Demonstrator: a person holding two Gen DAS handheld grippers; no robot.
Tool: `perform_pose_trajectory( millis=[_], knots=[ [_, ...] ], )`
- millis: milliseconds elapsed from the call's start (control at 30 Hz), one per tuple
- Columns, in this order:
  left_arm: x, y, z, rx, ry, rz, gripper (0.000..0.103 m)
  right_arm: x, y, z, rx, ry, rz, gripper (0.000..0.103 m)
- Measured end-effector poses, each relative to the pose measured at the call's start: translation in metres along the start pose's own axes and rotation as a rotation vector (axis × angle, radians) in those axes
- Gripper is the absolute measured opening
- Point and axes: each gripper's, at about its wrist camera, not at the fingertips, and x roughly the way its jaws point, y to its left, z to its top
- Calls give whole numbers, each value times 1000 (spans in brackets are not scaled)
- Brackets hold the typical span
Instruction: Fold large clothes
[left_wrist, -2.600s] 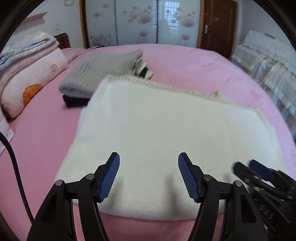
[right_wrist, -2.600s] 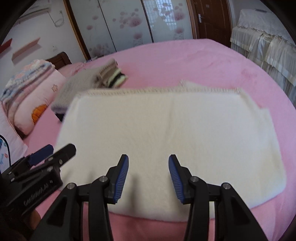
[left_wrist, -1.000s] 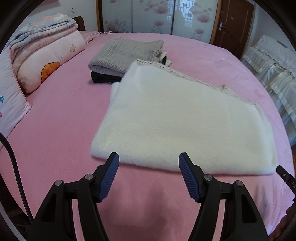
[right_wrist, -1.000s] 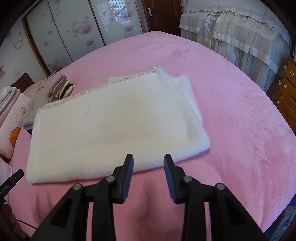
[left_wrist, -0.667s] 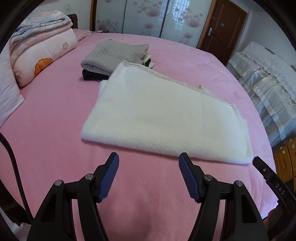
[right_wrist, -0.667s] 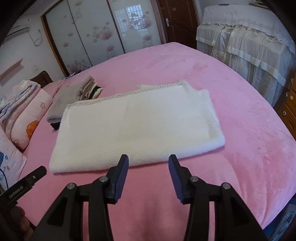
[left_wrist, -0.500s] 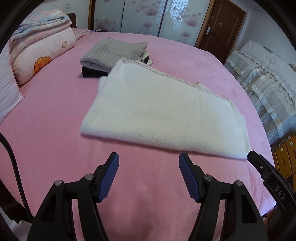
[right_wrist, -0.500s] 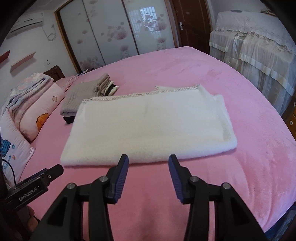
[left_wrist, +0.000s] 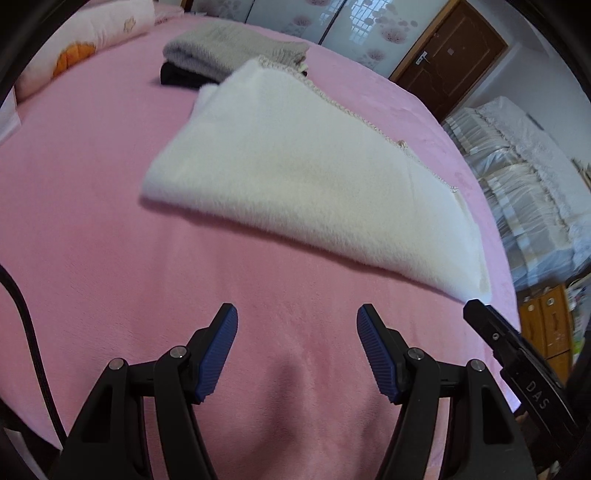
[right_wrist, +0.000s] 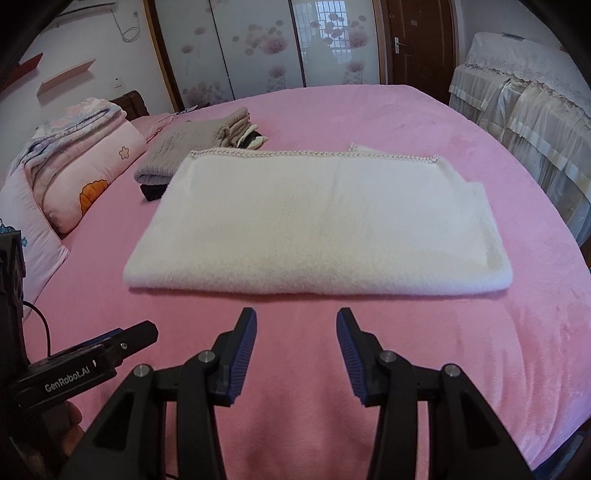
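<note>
A large white fluffy garment (left_wrist: 314, 173) lies folded into a long rectangle on the pink bed (left_wrist: 110, 229); it also shows in the right wrist view (right_wrist: 317, 225), with a braided trim along its far edge. My left gripper (left_wrist: 297, 332) is open and empty, above the pink cover just short of the garment's near edge. My right gripper (right_wrist: 296, 336) is open and empty, also short of the near edge. The right gripper's tip (left_wrist: 517, 354) shows at the right of the left wrist view. The left gripper (right_wrist: 92, 358) shows at the lower left of the right wrist view.
A stack of folded grey and dark clothes (right_wrist: 195, 147) sits behind the garment's left end, also seen in the left wrist view (left_wrist: 225, 51). Pillows and a folded quilt (right_wrist: 81, 155) lie at the left. A draped sofa (right_wrist: 535, 110) stands right of the bed.
Both grippers have pulled back from over the white garment toward the bed's near edge. The left wrist view has swung left and closer again. The garment stays folded and still.
</note>
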Motion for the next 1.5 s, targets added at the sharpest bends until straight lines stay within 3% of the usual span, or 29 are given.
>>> perform_pose_trajectory(
  millis=[200,700,967,1133,1333,1433,1500],
  knots=[
    [36,33,2,-115,17,-143,66,27,-3,-2,14,40,-12,45],
    [121,76,72,-338,-125,-286,66,70,-10,5,31,36,-10,45],
    [141,69,104,-367,-124,-204,64,83,-8,16,-13,-3,-49,45],
    [124,58,116,-289,-160,-90,27,88,-3,37,-44,-45,-62,45],
    [97,30,120,-205,-228,-19,21,112,8,74,-131,-113,-134,26],
    [87,14,127,-183,-252,7,21,148,0,77,-121,-34,-123,21],
    [80,6,122,-159,-265,17,20,158,-2,69,-132,-50,-118,22]
  ],
)
